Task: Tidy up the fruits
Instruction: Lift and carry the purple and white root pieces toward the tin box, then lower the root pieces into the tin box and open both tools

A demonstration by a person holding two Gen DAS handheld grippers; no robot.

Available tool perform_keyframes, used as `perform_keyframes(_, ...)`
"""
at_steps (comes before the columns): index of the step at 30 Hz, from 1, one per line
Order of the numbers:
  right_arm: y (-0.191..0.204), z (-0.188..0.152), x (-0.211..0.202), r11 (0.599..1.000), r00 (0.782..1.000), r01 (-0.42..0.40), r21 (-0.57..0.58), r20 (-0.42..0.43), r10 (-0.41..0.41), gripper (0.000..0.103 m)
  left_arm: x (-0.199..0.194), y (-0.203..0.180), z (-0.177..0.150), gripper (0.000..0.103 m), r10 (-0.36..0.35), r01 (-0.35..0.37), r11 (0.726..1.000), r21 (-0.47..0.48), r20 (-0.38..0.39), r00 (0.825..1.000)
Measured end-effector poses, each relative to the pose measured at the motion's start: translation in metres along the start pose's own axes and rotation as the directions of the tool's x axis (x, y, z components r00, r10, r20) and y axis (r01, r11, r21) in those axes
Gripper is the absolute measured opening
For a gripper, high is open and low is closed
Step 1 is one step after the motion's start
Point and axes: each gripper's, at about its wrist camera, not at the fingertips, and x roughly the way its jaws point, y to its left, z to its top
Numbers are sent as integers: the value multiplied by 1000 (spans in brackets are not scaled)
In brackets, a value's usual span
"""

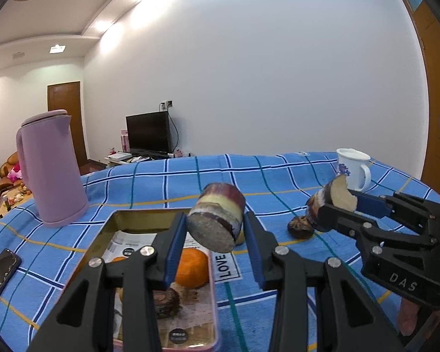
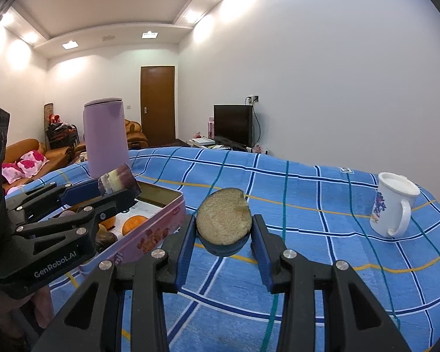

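The left gripper (image 1: 215, 234) grasps a sugarcane piece (image 1: 217, 215) above the tin (image 1: 102, 234) already holding an orange (image 1: 190, 267), while the right gripper (image 2: 223, 239) clamps another piece (image 2: 224, 224), and one dark fruit (image 1: 300, 226) remains beside it.

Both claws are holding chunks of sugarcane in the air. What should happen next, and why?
Probably lower the left gripper, because its sugarcane piece hangs just above the open tin where an orange already lies. The right gripper can follow.
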Motion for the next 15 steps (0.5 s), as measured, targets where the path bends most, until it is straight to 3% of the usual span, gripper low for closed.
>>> perform_keyframes(15,25,4,13,998,999,-42,-38,-18,41,40,-2,21,-2,41,38,-38,999,-7,-4,999)
